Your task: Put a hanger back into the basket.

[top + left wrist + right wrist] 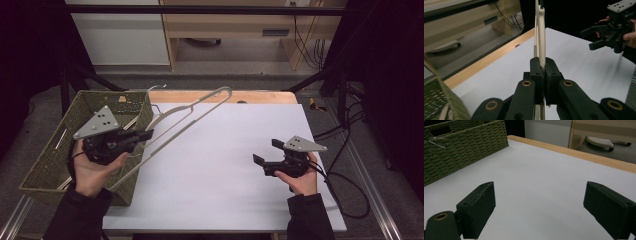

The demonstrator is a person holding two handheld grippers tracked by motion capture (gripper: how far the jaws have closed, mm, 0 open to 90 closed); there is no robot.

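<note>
While one hanger [192,116] is clamped in the left gripper [145,135], one basket [55,155] stands beside.

Left gripper [543,75] — clamped on hanger [541,37] (cream).

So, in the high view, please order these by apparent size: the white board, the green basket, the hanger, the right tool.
1. White board
2. Green basket
3. Hanger, long but thin
4. Right tool, smallest
</note>
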